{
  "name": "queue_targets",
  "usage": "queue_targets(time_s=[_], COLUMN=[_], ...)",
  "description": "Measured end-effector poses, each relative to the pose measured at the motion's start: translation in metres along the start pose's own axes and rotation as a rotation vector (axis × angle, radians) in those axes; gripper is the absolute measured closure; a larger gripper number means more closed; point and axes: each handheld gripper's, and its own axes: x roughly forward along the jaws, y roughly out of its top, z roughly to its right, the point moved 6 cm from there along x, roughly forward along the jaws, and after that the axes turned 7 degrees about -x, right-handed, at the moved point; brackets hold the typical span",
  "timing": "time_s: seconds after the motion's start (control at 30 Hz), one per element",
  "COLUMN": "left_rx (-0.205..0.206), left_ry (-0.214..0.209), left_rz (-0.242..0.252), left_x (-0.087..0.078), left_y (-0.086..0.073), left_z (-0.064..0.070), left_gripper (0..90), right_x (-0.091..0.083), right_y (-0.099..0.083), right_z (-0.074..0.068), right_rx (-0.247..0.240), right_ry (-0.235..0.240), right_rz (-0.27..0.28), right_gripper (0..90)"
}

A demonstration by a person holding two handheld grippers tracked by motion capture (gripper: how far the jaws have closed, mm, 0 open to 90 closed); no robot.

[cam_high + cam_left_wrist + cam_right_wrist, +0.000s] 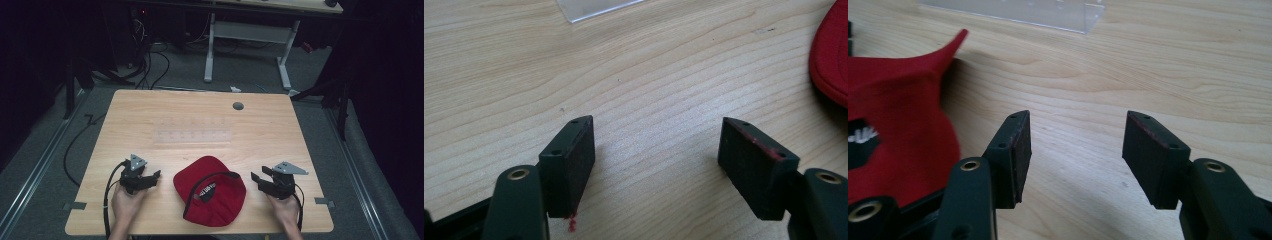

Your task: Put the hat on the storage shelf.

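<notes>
A red fabric baseball cap [210, 191] is seen lying upside down near the front edge of a light wooden table [200, 120], between two black handheld grippers. The left gripper [156, 176] and the right gripper [254, 178] are held beside it, jaws spread wide, nothing grasped.

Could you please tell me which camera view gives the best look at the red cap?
The high view: the whole red cap lies upside down on the table between the two grippers, with its dark inner band and label visible. The right gripper view shows part of its red fabric at the left; the left gripper view catches its edge at the right.
</notes>
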Motion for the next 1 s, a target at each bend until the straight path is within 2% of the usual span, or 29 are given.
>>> queue_targets(time_s=[0.2,0.3,0.47,0.53,0.73,1.0], left_rx=[0.000,0.001,0.002,0.003,0.003,0.003], left_ry=[-0.002,-0.003,-0.003,-0.003,-0.003,-0.003], left_rz=[-0.002,-0.004,-0.004,-0.004,-0.003,-0.004], left_x=[0.000,0.000,0.000,0.000,0.000,0.000], left_y=[0.000,0.000,-0.001,-0.001,-0.001,-0.001], left_z=[0.000,0.000,0.001,0.001,0.001,0.001], left_gripper=[30.8,30.1,29.6,29.6,29.6,29.6], right_x=[-0.013,-0.020,-0.026,-0.027,-0.023,-0.006], right_y=[0.008,0.010,0.014,0.016,0.021,0.023], right_z=[-0.012,-0.019,-0.032,-0.036,-0.049,-0.056], right_rx=[-0.013,-0.045,-0.069,-0.077,-0.120,-0.124], right_ry=[0.032,0.023,0.038,0.057,0.084,0.117], right_rz=[0.052,0.084,0.104,0.110,0.103,0.058], right_gripper=[45.4,46.1,46.1,45.9,45.7,44.8])
